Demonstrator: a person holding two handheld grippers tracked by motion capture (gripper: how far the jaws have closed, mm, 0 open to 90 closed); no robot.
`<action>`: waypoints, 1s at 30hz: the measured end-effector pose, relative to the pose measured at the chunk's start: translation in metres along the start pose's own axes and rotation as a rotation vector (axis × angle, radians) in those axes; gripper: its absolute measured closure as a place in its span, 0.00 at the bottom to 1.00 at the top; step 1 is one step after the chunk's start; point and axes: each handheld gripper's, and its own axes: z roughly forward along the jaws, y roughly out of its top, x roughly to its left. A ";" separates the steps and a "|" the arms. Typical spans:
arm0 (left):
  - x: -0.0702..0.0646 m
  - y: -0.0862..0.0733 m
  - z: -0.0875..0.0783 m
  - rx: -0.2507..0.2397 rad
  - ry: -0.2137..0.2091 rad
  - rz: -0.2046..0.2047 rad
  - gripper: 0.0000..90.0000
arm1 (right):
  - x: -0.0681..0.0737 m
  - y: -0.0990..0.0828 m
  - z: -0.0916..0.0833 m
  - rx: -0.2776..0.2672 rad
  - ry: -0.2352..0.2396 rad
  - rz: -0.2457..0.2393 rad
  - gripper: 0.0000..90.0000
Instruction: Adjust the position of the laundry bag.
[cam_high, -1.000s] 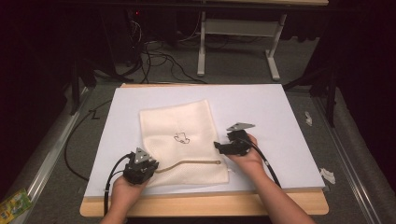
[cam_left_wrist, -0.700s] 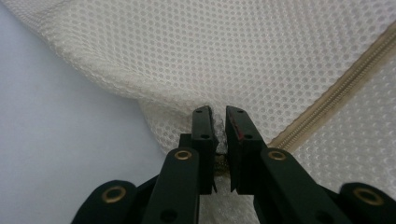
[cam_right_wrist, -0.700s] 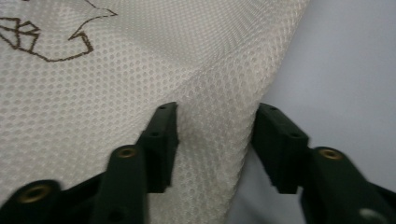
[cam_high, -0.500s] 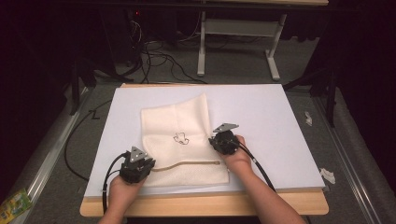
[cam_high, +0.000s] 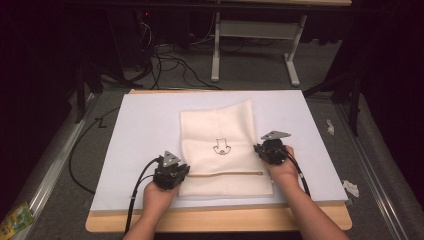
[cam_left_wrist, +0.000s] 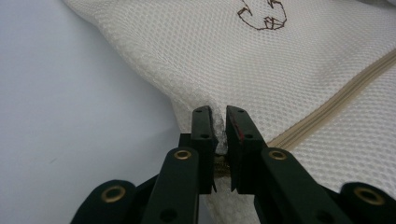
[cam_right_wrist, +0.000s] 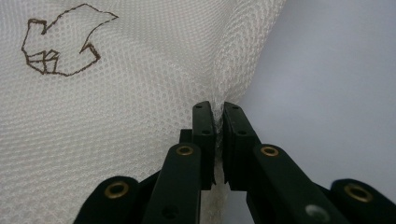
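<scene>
**Mesh bag pinched at both side edges**

Where the high view gives only two dark gripper bodies at the edges of the cream mesh bag, seen close in the gripper views as actual bites on fabric. Left gripper clamped on the bag's edge right at the end of the tan zipper, a crumple of netting squeezed between the jaws, which stand almost together. Right gripper likewise closed on a thin fold of the opposite edge, jaws having just been closing, mesh caught between them and pulled into a small peak. Brown outline emblem drawn on the weave, large and legible in both gripper views, merely a small mark from above. Honeycomb texture of the netting plain up close, lost from above.

Seen from overhead: bag lying flat near the middle of a white sheet, zipper running across its near end. Sheet resting on a wooden tabletop, its edge bare along the near side. Grey carpet around, black cables tangled beyond the far edge, a white table frame farther back, scraps of white paper on the floor at right.

Left hand entering from below at the bag's near left corner, grey plate on top, cable trailing back. Right hand set a little farther forward at the bag's right edge, forearm angled in from the lower right.
</scene>
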 end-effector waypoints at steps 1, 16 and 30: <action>-0.003 0.002 0.004 -0.006 -0.013 -0.007 0.91 | -0.006 -0.002 -0.003 0.001 -0.012 0.008 0.96; -0.014 0.006 0.025 -0.008 -0.033 -0.023 0.86 | -0.035 -0.022 -0.013 -0.012 -0.053 0.055 0.89; -0.010 0.006 0.007 -0.110 -0.016 -0.019 0.52 | -0.035 -0.021 -0.049 -0.101 -0.048 0.096 0.46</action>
